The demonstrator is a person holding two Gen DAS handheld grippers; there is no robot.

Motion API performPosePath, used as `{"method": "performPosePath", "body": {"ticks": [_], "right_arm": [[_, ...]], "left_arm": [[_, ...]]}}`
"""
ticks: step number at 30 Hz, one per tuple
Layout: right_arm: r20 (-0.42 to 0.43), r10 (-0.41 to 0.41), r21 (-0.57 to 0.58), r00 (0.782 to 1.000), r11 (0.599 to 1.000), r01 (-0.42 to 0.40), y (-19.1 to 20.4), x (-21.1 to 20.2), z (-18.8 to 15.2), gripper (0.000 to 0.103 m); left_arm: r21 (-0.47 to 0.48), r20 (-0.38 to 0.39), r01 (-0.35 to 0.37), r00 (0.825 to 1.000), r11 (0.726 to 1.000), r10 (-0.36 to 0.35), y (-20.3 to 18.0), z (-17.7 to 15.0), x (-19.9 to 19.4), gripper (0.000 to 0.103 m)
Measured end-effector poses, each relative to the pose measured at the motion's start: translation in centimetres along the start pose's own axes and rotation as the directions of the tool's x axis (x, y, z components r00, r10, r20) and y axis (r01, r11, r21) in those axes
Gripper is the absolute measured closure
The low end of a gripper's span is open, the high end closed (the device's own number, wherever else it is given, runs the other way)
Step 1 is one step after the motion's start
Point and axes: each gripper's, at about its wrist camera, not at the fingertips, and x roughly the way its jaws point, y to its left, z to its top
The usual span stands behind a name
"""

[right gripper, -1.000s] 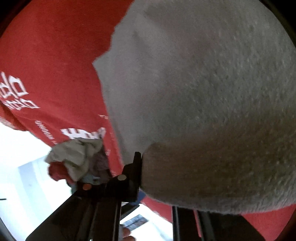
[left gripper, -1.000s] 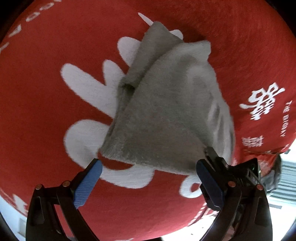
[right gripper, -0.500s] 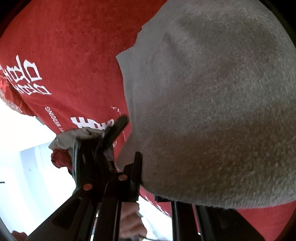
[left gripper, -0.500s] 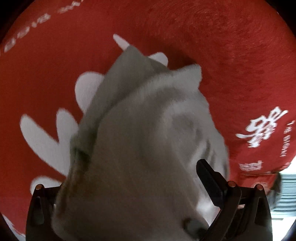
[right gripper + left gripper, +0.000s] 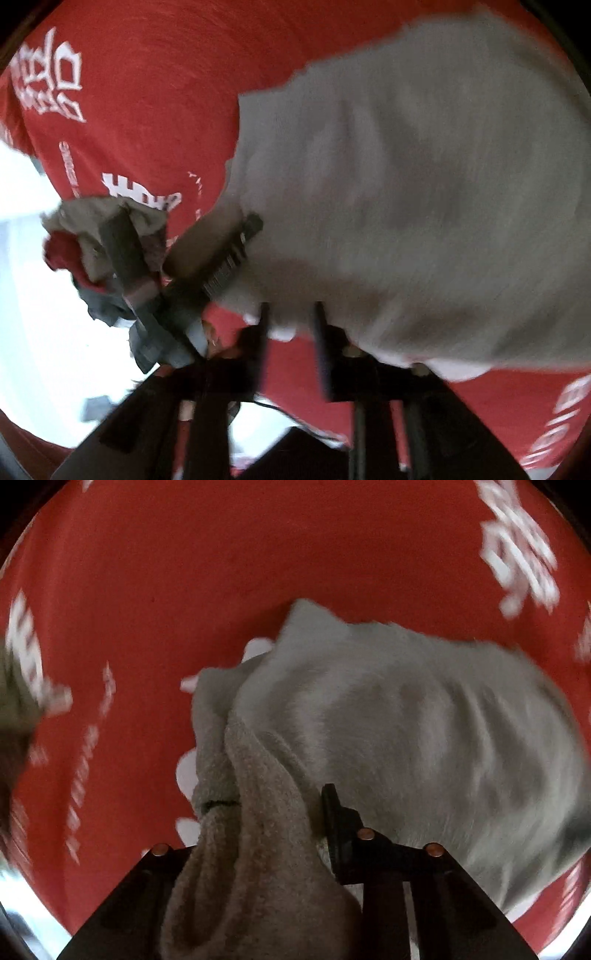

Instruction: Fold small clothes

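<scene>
A fluffy grey fleece garment (image 5: 424, 731) is spread on the red printed cloth (image 5: 184, 572)—its bunched edge is clamped by the left gripper (image 5: 280, 812). The right gripper (image 5: 290, 325) is blurred; its grip cannot be told.

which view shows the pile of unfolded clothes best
The right wrist view. There the pile of unfolded clothes sits at the edge of the red cloth, its beige, red and grey pieces partly crossed by the left gripper, which holds the grey garment. The left wrist view shows at most a blurred beige patch at its left edge.
</scene>
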Motion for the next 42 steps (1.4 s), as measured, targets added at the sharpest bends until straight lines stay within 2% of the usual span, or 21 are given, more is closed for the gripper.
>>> {"method": "performPosePath", "body": {"ticks": [1,3,5,7,9,12,13,14,15,19,24,25,26,27,28,30,31,32,34,39,42], "right_arm": [[0.007,-0.029,-0.036,1.000,0.999,0.030,1.0,-0.9,1.5,0.027],[0.012,-0.034,-0.105,0.999,0.994,0.035,2.9,-1.5,4.3,0.026],[-0.019,-0.046,-0.158,0.999,0.987,0.043,4.9,-0.8,7.2,0.026],[-0.096,-0.060,-0.211,0.994,0.977,0.038,7.3,1.2,10.0,0.025],[-0.197,-0.075,-0.264,0.978,0.964,0.021,10.0,4.2,12.2,0.023],[-0.363,-0.167,-0.325,0.917,0.945,0.043,12.9,9.9,13.8,0.022],[-0.416,-0.221,-0.359,0.882,0.931,0.064,13.9,12.4,14.0,0.022],[-0.444,-0.250,-0.380,0.860,0.922,0.072,14.5,13.7,14.1,0.022],[-0.478,-0.293,-0.414,0.828,0.907,0.081,15.3,15.6,14.0,0.022],[-0.498,-0.429,-0.520,0.754,0.843,0.137,16.8,19.9,13.4,0.022],[-0.527,-0.511,-0.547,0.679,0.815,0.190,16.5,23.3,13.0,0.022],[-0.525,-0.527,-0.552,0.669,0.809,0.204,16.1,23.7,12.9,0.035],[-0.515,-0.534,-0.557,0.671,0.803,0.211,15.7,23.5,12.9,0.051],[-0.496,-0.548,-0.570,0.673,0.791,0.224,15.5,23.3,12.9,0.078],[-0.471,-0.554,-0.577,0.687,0.782,0.235,15.2,22.8,13.1,0.087],[-0.462,-0.495,-0.546,0.736,0.813,0.204,14.5,20.9,13.4,0.088],[-0.451,-0.448,-0.524,0.772,0.833,0.177,14.2,19.4,13.5,0.088],[-0.440,-0.416,-0.511,0.796,0.845,0.159,14.2,18.6,13.5,0.088],[-0.413,-0.330,-0.474,0.848,0.874,0.109,13.6,15.6,13.5,0.088],[-0.312,-0.137,-0.420,0.940,0.908,-0.007,12.5,8.3,12.4,0.088],[-0.219,-0.013,-0.386,0.976,0.919,-0.074,11.1,2.5,12.0,0.088]], "left_arm": [[0.036,0.012,-0.013,1.000,0.999,0.013,-0.3,-0.4,-0.2,0.075],[0.115,0.044,-0.042,0.998,0.992,0.037,-1.0,-1.0,-0.5,0.075],[0.157,0.064,-0.057,0.997,0.986,0.047,-1.5,-1.3,-0.6,0.075],[0.192,0.082,-0.065,0.995,0.979,0.050,-1.5,-1.8,-0.7,0.075],[0.214,0.092,-0.071,0.994,0.974,0.052,-1.8,-1.7,-0.7,0.075],[0.230,0.105,-0.073,0.993,0.970,0.050,-2.0,-1.8,-0.9,0.075],[0.230,0.109,-0.071,0.993,0.970,0.047,-2.0,-1.8,-0.9,0.075],[0.230,0.111,-0.069,0.993,0.971,0.044,-2.0,-1.8,-0.9,0.075],[0.226,0.112,-0.066,0.993,0.972,0.042,-2.0,-1.8,-0.9,0.075],[0.204,0.107,-0.046,0.994,0.978,0.024,-1.8,-2.0,-0.9,0.075],[0.206,0.105,-0.041,0.994,0.978,0.020,-1.1,-2.2,-0.4,0.075],[0.210,0.105,-0.045,0.994,0.977,0.023,-1.0,-2.2,-0.3,0.075],[0.215,0.100,-0.046,0.995,0.976,0.025,-1.0,-2.3,-0.3,0.075],[0.217,0.100,-0.046,0.995,0.975,0.024,-1.1,-2.3,-0.5,0.075],[0.220,0.106,-0.043,0.994,0.975,0.020,-1.1,-2.3,-0.8,0.075],[0.238,0.124,-0.038,0.992,0.971,0.009,-1.3,-2.0,-1.8,0.075],[0.245,0.132,-0.035,0.991,0.969,0.002,-1.4,-1.9,-2.3,0.075],[0.255,0.141,-0.027,0.990,0.967,-0.010,-1.6,-1.8,-2.9,0.075],[0.264,0.159,0.008,0.986,0.965,-0.052,-1.9,-1.3,-4.5,0.075],[0.265,0.204,0.076,0.970,0.961,-0.133,-3.6,0.8,-9.2,0.075],[0.286,0.237,0.118,0.953,0.951,-0.189,-5.9,2.2,-12.0,0.075]]}}
